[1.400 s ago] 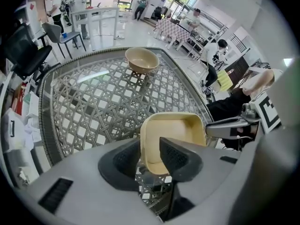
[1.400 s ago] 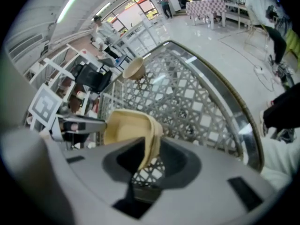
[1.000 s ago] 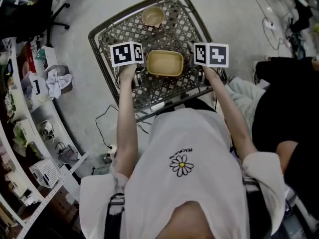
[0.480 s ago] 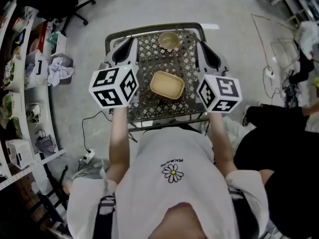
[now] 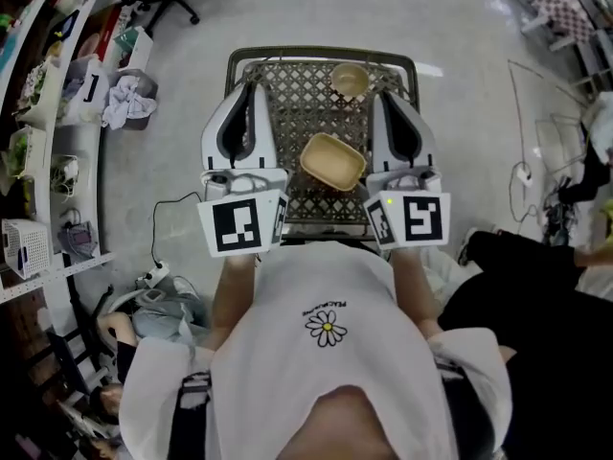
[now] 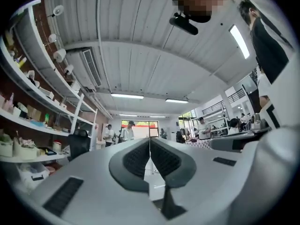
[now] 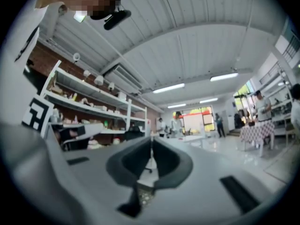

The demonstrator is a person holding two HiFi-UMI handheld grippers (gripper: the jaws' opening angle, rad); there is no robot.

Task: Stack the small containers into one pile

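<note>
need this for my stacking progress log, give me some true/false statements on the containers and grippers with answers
The rectangular container sits inside the round bowl. False: they lie apart on the mesh table.
The round bowl lies farther from the person than the rectangular container. True.
The left gripper holds the rectangular container. False: its jaws have just closed, with nothing between them.
The right gripper is shut and empty. True.
</note>
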